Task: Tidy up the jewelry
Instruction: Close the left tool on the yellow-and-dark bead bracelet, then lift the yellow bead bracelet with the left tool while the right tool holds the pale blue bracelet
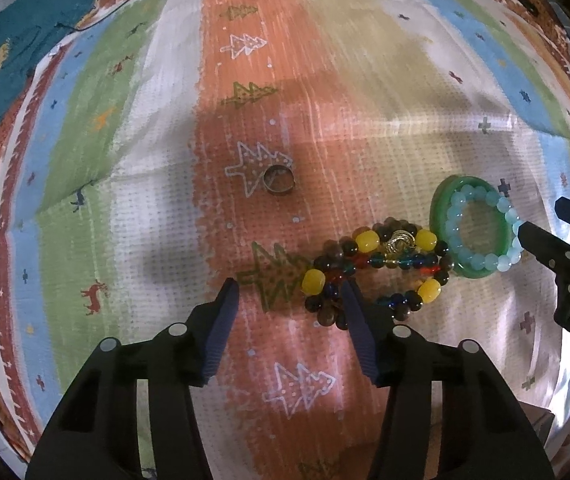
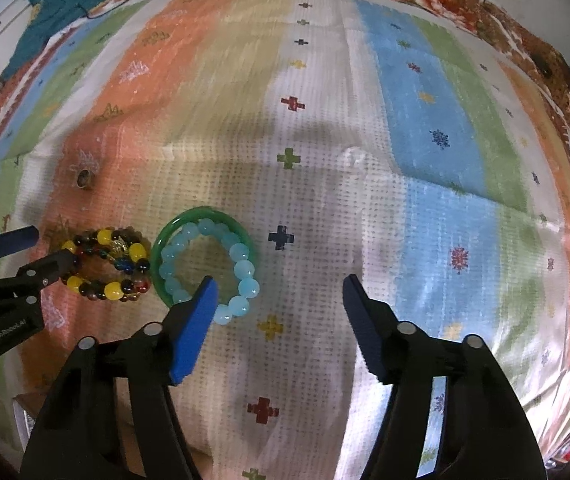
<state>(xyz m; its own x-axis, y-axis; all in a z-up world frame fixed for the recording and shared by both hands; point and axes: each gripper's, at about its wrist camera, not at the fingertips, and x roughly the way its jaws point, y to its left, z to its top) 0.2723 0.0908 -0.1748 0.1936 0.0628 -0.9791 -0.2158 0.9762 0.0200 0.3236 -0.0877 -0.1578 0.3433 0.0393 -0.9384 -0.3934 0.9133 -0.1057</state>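
Lying on a striped, patterned cloth (image 1: 133, 208) w/ tree, cross & deer motifs is all the jewelry: a multicolour bead bracelet (image 1: 377, 268) (dark brown, yellow, red & blue beads, gold charm in the middle), a green bangle (image 1: 443, 200) w/ a pale-blue bead bracelet (image 1: 475, 260) resting on top of it, & a small metal ring (image 1: 279, 179) sitting apart, farther out on the orange stripe. Bangle touches the multicolour bracelet's right end in the left wrist view. Left gripper (image 1: 289, 288) points steeply down, jaws roughly half open, nothing gripped; its right finger (image 1: 355, 312) overlaps the near-left loop of the multicolour bracelet, left finger (image 1: 225, 304) sits over bare cloth, so pads aren't pressing on beads as far as can be seen. Right gripper (image 2: 281, 288) also points down, jaws fairly wide, empty; its left finger (image 2: 199, 312) covers the near edge of the bangle & blue beads, w/ the tip over the hole of the bangle, right finger (image 2: 361, 312) well clear over white cloth. In the right wrist view the bangle (image 2: 205, 214) & blue bracelet (image 2: 241, 268) lie just right of the multicolour bracelet (image 2: 109, 264), the ring (image 2: 84, 179) up-left. Each gripper shows at the edge of the other's view. A teal fabric piece (image 1: 37, 20) & thin dark cord (image 1: 125, 8) lie at the far left corner.
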